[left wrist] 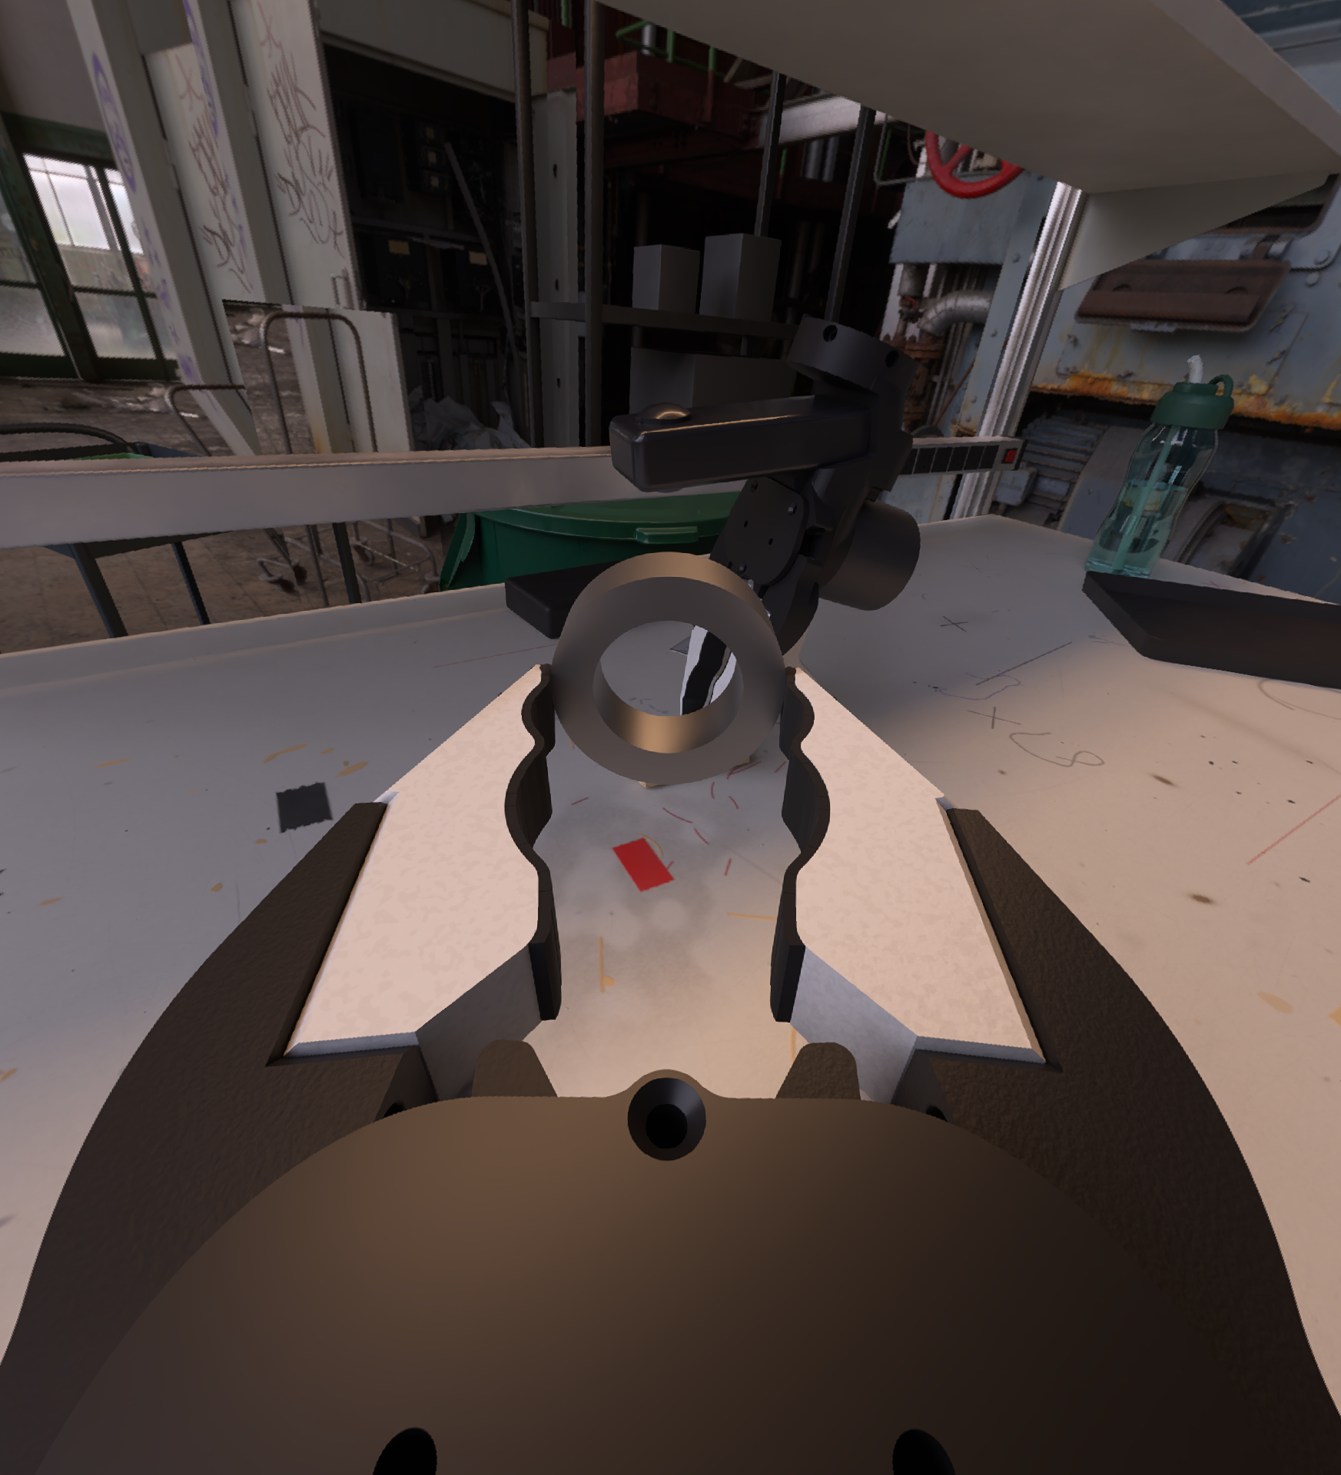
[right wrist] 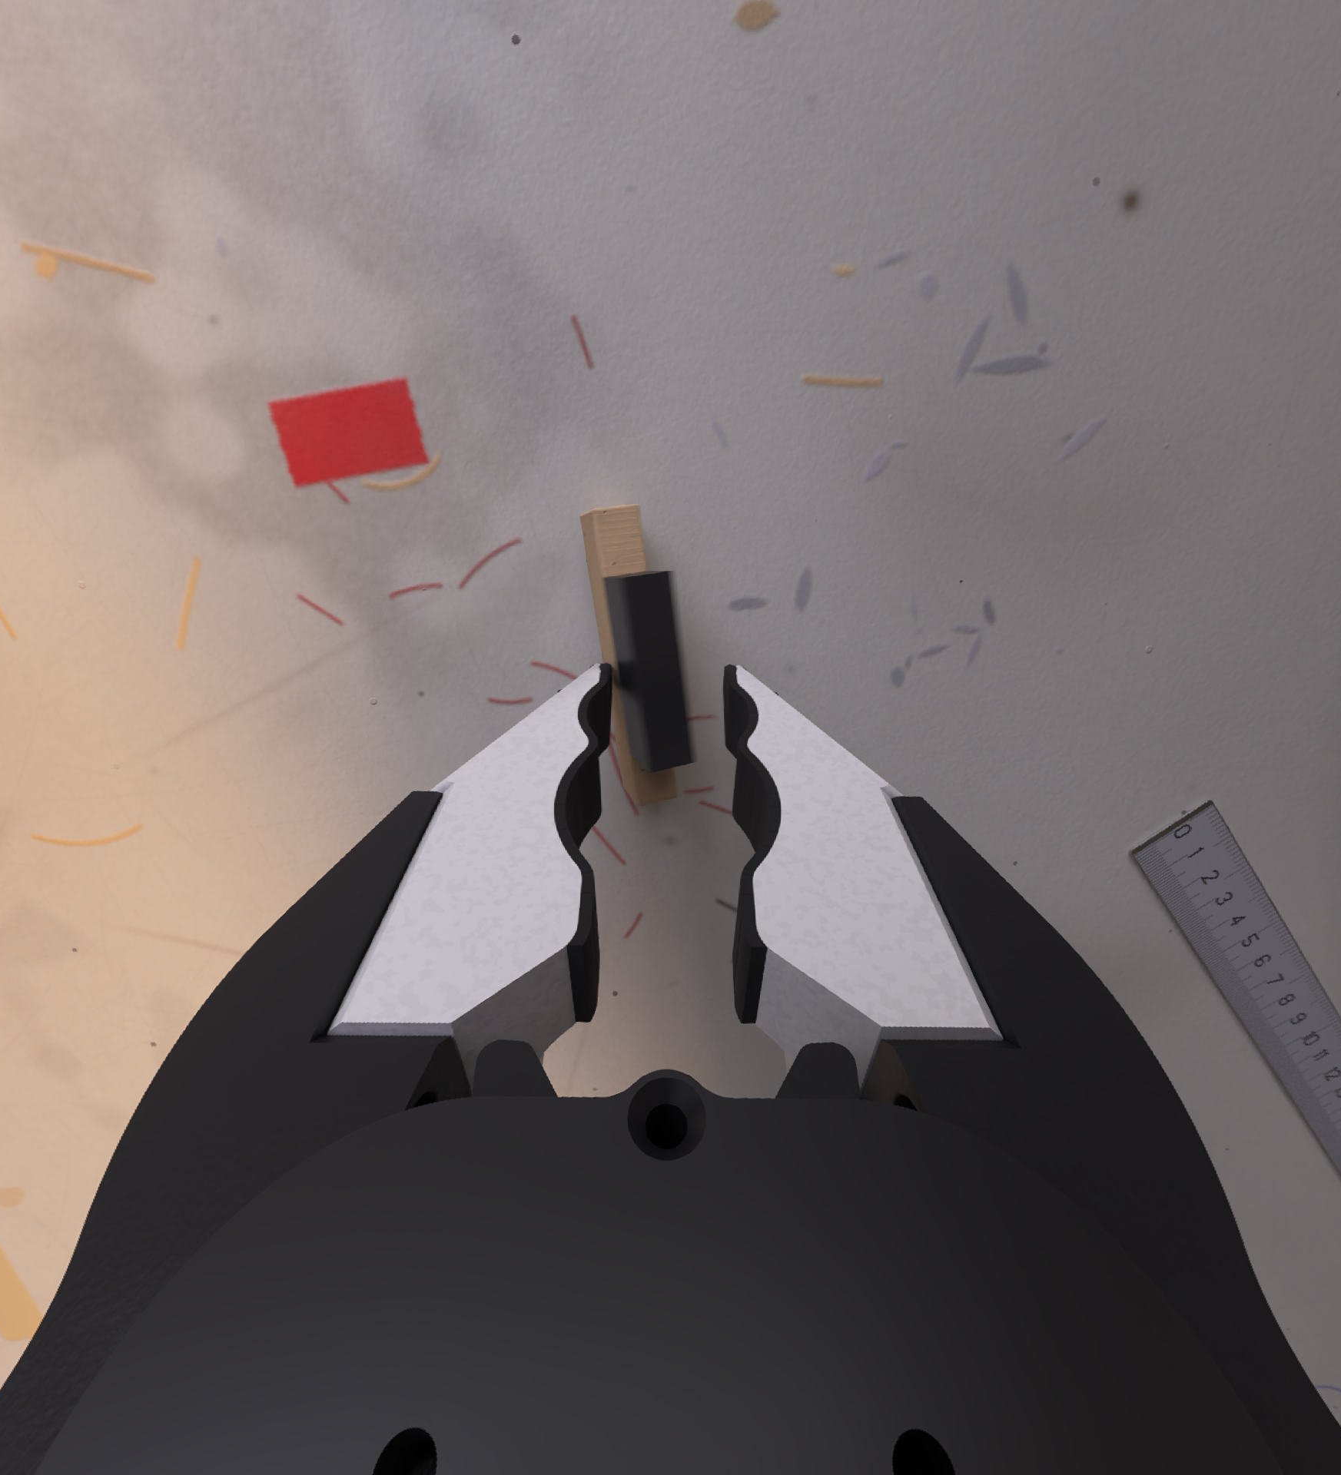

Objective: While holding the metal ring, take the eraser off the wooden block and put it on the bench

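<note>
My left gripper [left wrist: 668, 674] is shut on the metal ring [left wrist: 575, 686], held at its fingertips above the bench [left wrist: 172, 758]. In the right wrist view the black eraser [right wrist: 651, 678] lies along a thin wooden block [right wrist: 611, 535] on the bench [right wrist: 970, 239]. My right gripper [right wrist: 667, 670] points down, open, its fingertips on either side of the eraser; the left finger is close to it and a gap shows on the right. In the left wrist view the right gripper [left wrist: 771, 511] hangs just behind the ring, and only a corner of the block [left wrist: 739, 770] shows.
A steel ruler [right wrist: 1274, 1014] lies to the right of the right gripper. A red patch [right wrist: 347, 431] marks the bench. A water bottle [left wrist: 1162, 471] and a dark tray [left wrist: 1242, 638] stand far right. A shelf [left wrist: 970, 80] hangs overhead; a green bin [left wrist: 571, 535] sits beyond the edge.
</note>
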`<control>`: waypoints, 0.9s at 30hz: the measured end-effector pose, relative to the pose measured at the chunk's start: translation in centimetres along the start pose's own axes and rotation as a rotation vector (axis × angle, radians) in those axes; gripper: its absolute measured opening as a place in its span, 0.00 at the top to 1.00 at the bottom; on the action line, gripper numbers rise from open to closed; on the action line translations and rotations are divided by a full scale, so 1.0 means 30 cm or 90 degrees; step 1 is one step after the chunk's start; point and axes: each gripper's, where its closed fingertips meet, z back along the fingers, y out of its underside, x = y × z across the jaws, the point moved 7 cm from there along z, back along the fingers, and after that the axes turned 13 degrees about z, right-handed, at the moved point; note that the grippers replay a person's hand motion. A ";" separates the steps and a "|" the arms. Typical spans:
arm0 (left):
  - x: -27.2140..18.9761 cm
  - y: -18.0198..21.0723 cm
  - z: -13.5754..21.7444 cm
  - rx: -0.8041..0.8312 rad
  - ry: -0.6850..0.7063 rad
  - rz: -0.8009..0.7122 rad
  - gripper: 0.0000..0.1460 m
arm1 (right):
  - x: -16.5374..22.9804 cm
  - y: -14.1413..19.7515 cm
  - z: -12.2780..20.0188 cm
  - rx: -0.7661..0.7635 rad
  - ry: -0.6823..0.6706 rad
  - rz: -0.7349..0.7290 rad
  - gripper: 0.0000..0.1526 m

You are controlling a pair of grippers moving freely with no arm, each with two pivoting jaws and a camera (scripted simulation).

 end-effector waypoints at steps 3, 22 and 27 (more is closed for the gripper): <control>0.002 0.002 -0.001 0.005 -0.003 -0.001 0.61 | 0.006 -0.002 0.000 0.001 0.010 0.026 0.85; 0.003 0.000 0.001 0.001 -0.005 -0.006 0.61 | 0.109 0.046 0.250 -0.122 0.009 0.107 0.93; 0.001 -0.003 0.002 -0.003 0.000 0.000 0.61 | 0.328 0.272 0.447 -0.157 0.057 0.047 0.93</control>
